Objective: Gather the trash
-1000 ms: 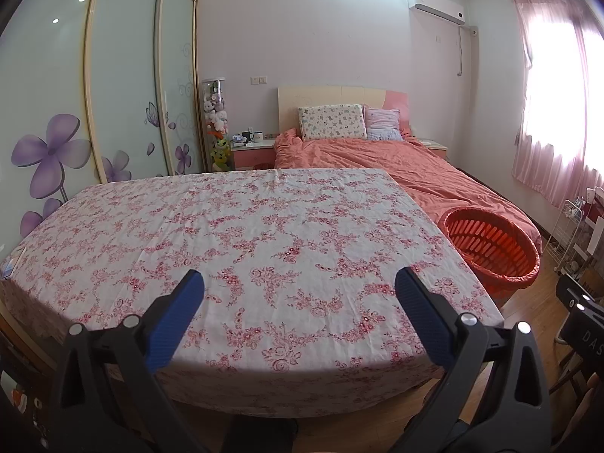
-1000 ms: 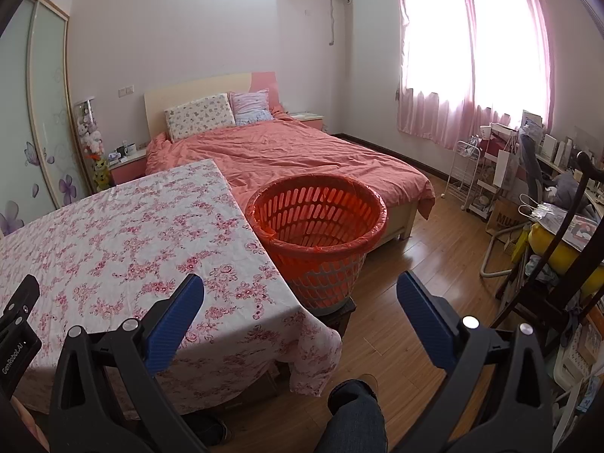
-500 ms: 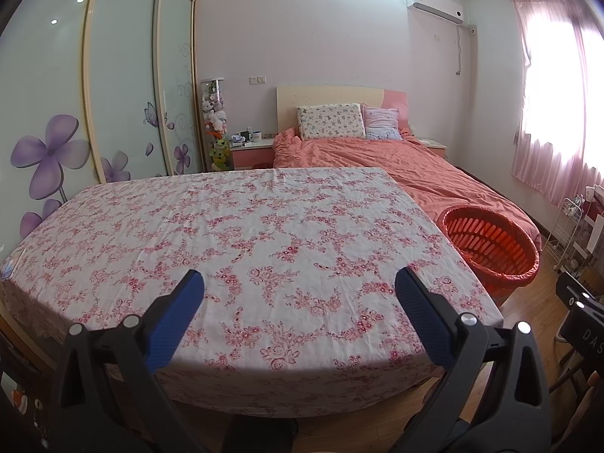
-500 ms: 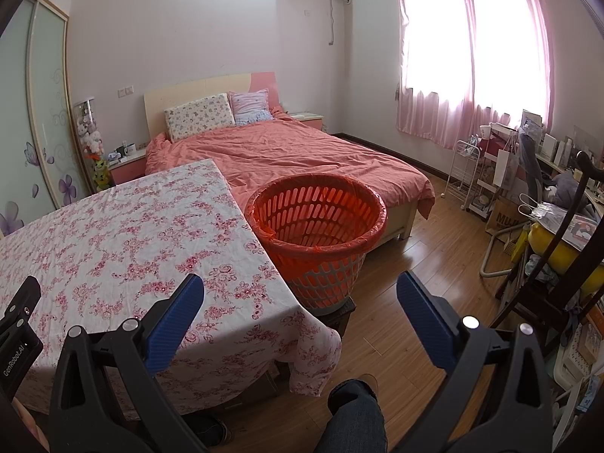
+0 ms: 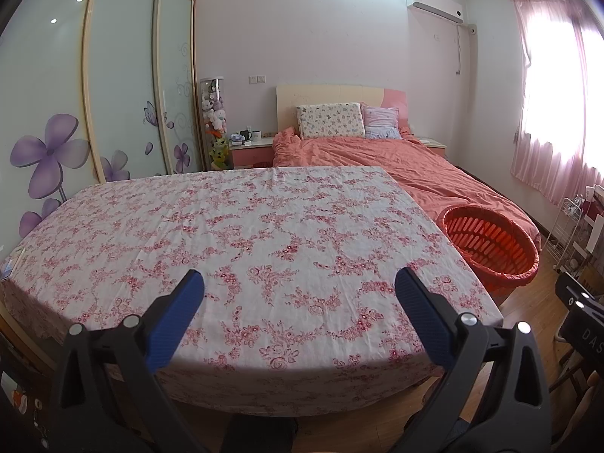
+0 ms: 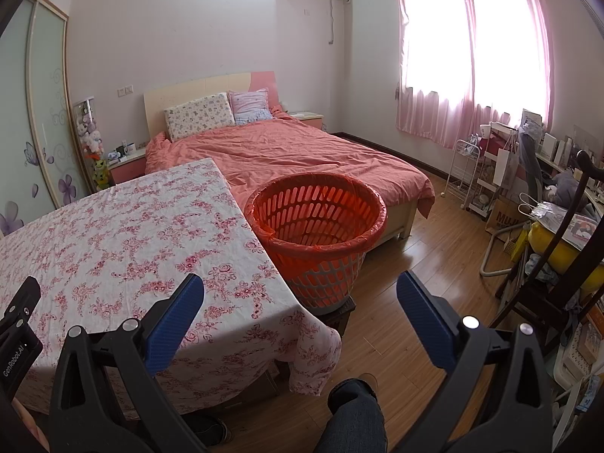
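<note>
Closest to me, my left gripper has its blue-padded jaws spread wide and holds nothing, hovering over the near edge of the floral tablecloth; my right gripper is just as wide and just as empty, set over the table's right corner where the cloth droops toward the wooden floor. Below the right jaws I can see a trouser leg and a shoe (the person carrying the rig). Just past the right jaws, ahead and a touch left of centre, stands the orange basket lined with a red bag, right beside the table's edge and raised on a dark stand; from the left jaws the same basket lies ahead and well off to the right, beyond the table corner. So I judge the right hand the nearer one for any drop into it. As for the trash itself, I can't find any: the cloth in front of both pairs of jaws looks bare, and the basket shows nothing inside that I can make out. Its opening is round, so no axis matters there. Farther back lies the bed with its coral duvet, then the pink curtains.
</note>
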